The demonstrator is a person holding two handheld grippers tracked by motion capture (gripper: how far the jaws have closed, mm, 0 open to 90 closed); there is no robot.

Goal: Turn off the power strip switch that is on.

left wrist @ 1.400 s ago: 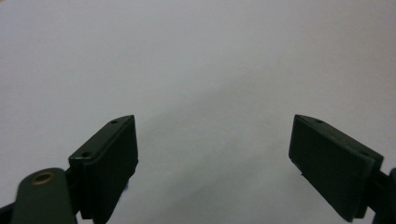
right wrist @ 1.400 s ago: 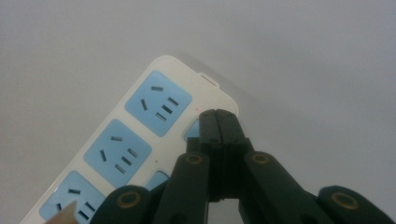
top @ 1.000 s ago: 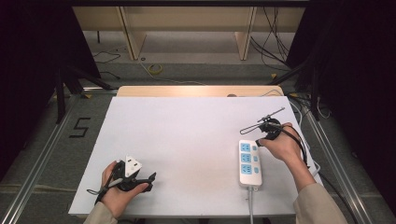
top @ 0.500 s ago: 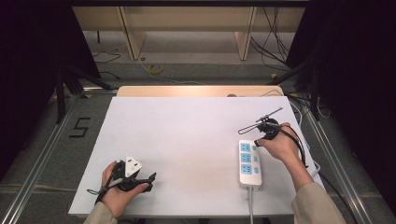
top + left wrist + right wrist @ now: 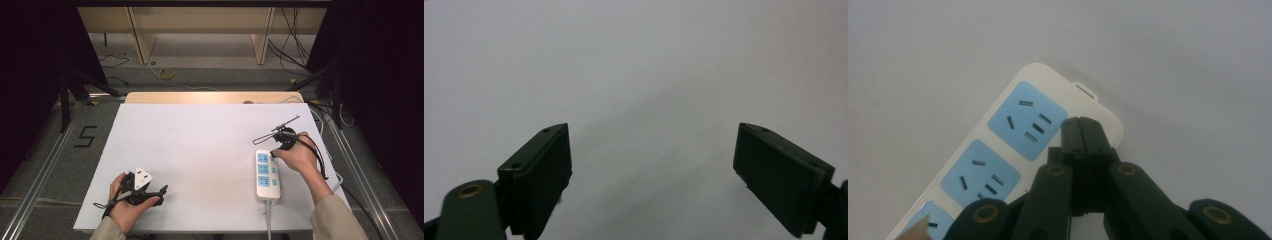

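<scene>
Smooth matt white sheet [image 5: 200, 150] covers the table, looking like paper or laminate, no grain, no gloss, and a strip of pale bare wood [image 5: 210, 97] shows along its far edge. On it lies the white moulded-plastic power strip [image 5: 266, 176], its shell smooth with a faint sheen, its sky-blue socket faces [image 5: 1027, 120] flatter and duller. Over it, the right gripper [image 5: 1081, 125] shows matt black plastic jaws pressed together, links pinned by dull brass-coloured rivets [image 5: 1054, 170]. The left gripper [image 5: 651, 175] has the same matt black pads, slightly grainy, spread apart, one brass-toned rivet [image 5: 470, 190]. Beige woven cloth sleeve [image 5: 335, 220] at the right forearm
</scene>
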